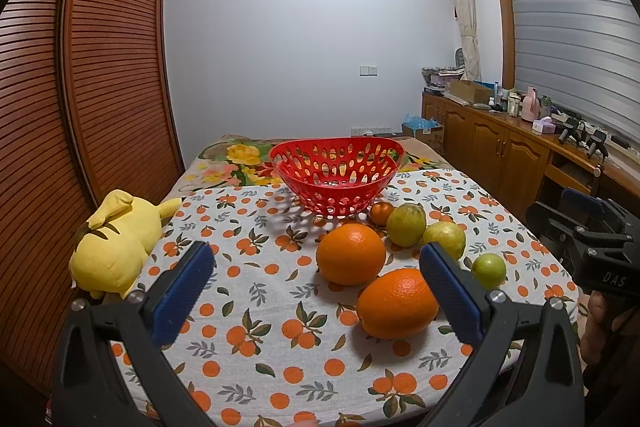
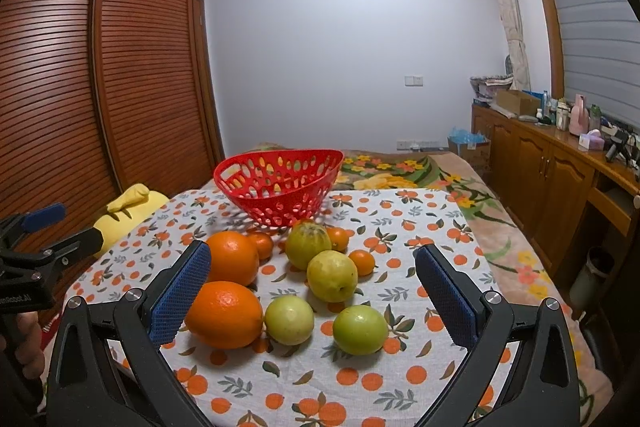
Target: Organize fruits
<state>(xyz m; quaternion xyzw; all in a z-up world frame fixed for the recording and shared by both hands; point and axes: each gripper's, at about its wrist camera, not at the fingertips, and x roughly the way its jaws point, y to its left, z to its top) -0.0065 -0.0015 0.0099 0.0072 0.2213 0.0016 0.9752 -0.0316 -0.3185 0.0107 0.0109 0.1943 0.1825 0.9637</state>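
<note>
Both the left claw (image 1: 316, 283) and right claw (image 2: 312, 287) gape wide, holding nothing, above loose round oranges (image 2: 224, 314) and green fruits (image 2: 360, 329) lying before the empty red perforated plastic basket (image 2: 278, 183).

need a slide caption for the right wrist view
Open right claw hovers over oranges, green fruits and small tangerines on an orange-print tablecloth, with the empty red basket behind them.
</note>
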